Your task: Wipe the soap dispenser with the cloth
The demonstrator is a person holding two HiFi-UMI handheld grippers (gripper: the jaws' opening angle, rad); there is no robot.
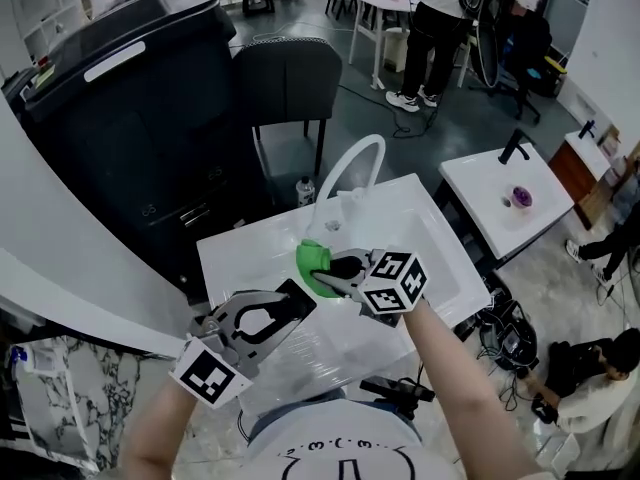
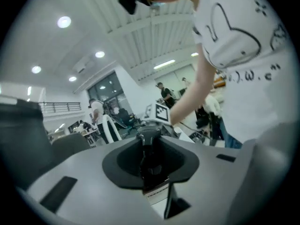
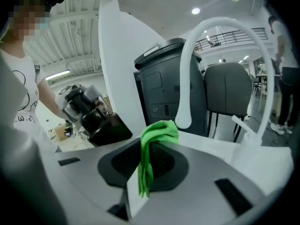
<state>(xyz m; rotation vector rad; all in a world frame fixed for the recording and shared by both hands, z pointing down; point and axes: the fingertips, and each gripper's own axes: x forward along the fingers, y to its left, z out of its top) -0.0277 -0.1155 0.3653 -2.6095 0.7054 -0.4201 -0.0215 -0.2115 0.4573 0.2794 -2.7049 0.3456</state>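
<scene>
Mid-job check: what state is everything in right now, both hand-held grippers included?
Left hand-held gripper: shut on the soap dispenser.
Soap dispenser: gripped between the jaws.
Right hand-held gripper: shut on the green cloth.
Green cloth: bunched, hanging from the jaws.
Faucet: no water running.

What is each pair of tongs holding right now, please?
Left tongs: closed on the soap dispenser.
Right tongs: closed on the green cloth.
</scene>
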